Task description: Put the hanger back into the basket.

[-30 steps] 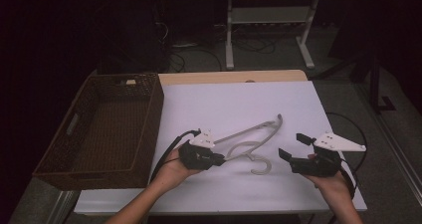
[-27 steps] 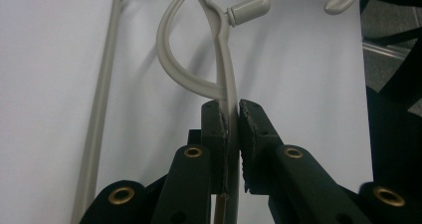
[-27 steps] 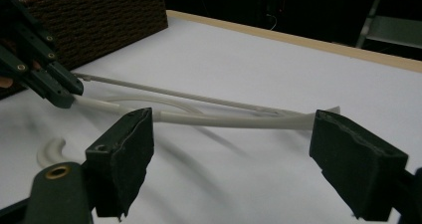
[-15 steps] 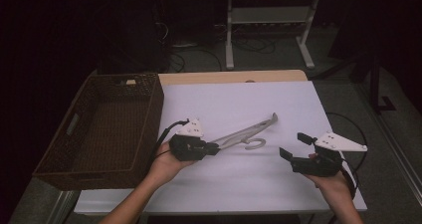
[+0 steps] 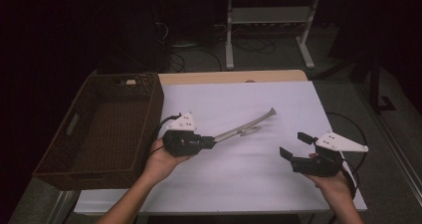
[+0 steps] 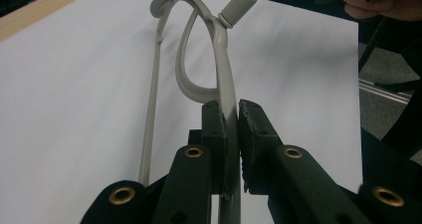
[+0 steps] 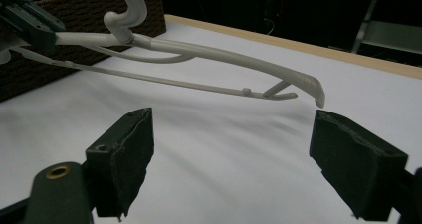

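Note:
A pale grey plastic clothes hanger (image 5: 244, 125) is lifted off the white table cover, held by one end of its shoulder arm. My left gripper (image 5: 211, 142) is shut on that arm (image 6: 226, 92), and the hanger's hook (image 6: 239, 2) points away from it. In the right gripper view the hanger (image 7: 199, 50) hangs in the air above the cover, its far tip level with the jaws. My right gripper (image 5: 294, 145) is at the table's right, held open with nothing between its pads (image 7: 127, 149).
A dark woven basket (image 5: 79, 134) sits at the table's left edge, close to the left hand. The white cover (image 5: 259, 179) spreads over the table. Metal stand legs (image 5: 268, 30) and cables are on the floor beyond the far edge.
The left gripper has lifted the hanger off the table and swung it leftward toward the basket, turning it on edge. The right gripper has stayed in place, open.

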Action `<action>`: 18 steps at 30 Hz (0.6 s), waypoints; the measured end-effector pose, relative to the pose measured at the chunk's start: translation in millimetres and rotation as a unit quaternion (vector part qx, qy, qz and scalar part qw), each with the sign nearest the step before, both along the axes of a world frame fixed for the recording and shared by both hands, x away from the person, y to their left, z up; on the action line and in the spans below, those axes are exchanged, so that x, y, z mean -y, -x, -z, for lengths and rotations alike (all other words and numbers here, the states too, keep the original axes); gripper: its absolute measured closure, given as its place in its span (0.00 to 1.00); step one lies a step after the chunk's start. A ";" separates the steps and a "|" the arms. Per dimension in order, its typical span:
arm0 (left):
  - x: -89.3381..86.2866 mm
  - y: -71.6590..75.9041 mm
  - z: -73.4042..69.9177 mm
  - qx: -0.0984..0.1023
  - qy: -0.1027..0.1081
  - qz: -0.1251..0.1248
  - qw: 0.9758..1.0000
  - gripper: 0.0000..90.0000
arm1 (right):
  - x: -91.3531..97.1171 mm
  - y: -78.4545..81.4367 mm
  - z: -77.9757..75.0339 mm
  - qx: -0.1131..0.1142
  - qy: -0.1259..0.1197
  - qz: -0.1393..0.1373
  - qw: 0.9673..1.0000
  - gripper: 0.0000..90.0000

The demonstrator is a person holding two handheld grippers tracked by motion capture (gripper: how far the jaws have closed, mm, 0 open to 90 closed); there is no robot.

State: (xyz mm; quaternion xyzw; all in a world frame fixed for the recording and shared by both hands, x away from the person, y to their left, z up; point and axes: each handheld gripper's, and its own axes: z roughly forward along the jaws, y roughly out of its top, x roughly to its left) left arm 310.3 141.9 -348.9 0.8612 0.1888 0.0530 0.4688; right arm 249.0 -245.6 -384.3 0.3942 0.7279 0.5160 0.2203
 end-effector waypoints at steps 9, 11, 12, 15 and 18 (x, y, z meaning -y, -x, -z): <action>-6.4 -2.4 -16.9 -0.005 0.019 -0.011 1.000 0.92 | 0.2 -1.7 -0.4 -0.001 -0.002 0.000 1.000 0.19; -8.6 -3.6 -24.0 -0.003 0.023 -0.013 1.000 0.92 | 0.3 -1.8 -0.5 0.000 -0.003 0.000 1.000 0.19; -9.6 -4.1 -26.6 -0.003 0.023 -0.014 1.000 0.92 | 0.4 -2.0 -0.6 0.000 -0.003 0.000 1.000 0.19; -14.8 -5.5 -37.8 0.001 0.026 -0.019 0.999 0.92 | 0.6 -1.7 -1.2 -0.001 -0.004 0.001 1.000 0.19; -21.9 -7.0 -47.2 0.002 0.029 -0.025 0.999 0.92 | 1.0 -1.8 -1.5 0.004 -0.002 0.000 1.000 0.19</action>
